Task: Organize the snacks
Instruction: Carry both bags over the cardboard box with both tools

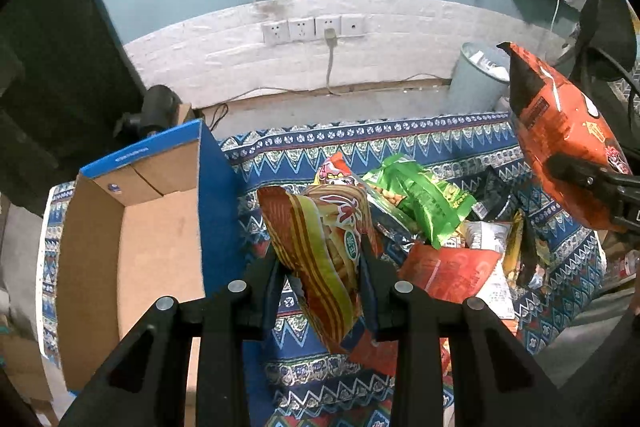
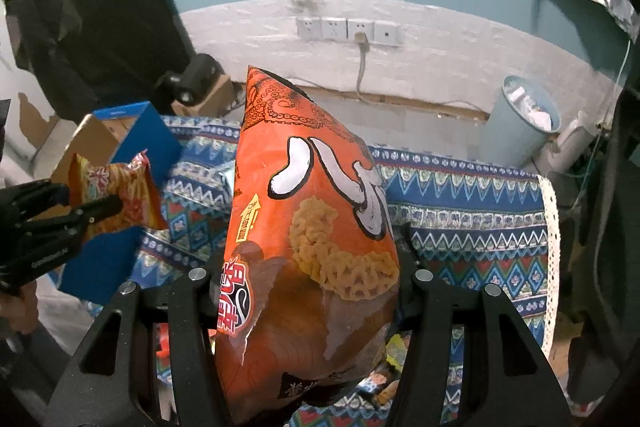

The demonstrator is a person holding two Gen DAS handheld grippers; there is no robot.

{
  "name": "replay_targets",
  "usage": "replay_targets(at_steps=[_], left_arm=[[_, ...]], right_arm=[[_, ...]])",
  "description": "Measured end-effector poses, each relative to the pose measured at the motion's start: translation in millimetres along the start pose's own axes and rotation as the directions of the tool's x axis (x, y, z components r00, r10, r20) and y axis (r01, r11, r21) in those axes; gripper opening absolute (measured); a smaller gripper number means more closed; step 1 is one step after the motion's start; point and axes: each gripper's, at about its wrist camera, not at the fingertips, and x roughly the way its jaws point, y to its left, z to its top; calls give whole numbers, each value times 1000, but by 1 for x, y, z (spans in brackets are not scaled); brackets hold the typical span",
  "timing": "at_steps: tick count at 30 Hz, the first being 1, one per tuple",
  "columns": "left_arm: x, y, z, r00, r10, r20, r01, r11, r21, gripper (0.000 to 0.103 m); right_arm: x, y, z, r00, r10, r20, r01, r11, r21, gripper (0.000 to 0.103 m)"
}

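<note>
My left gripper (image 1: pixel 322 259) is shut on a red-and-yellow striped snack bag (image 1: pixel 320 247) and holds it above the patterned cloth, just right of an open cardboard box with blue sides (image 1: pixel 160 227). My right gripper (image 2: pixel 308 255) is shut on a large orange snack bag (image 2: pixel 308 227), held up in the air; this orange bag also shows in the left wrist view (image 1: pixel 560 135) at the far right. The striped bag and the left gripper (image 2: pixel 92 211) show at the left of the right wrist view, in front of the box (image 2: pixel 132 131).
A pile of snack packets lies on the blue patterned cloth (image 1: pixel 400 139), among them a green bag (image 1: pixel 420 195) and a red packet (image 1: pixel 448 271). A pale blue bin (image 1: pixel 476 79) stands by the wall. Wall sockets (image 1: pixel 312 29) with a cable are behind.
</note>
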Motion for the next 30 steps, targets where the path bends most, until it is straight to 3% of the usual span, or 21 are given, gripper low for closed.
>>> replay_targets(at_steps=[15,30], left_arm=[[-30,16,-4,998,24,61,-23,1000,-8,34],[-40,76,-20,996,68,62,-61,993,-103,34]], right_arm=[[-8,20,2,1000,26,18,-25,999,-27,57],[12,92,27,991,131,-9,-131,984,-119,57]])
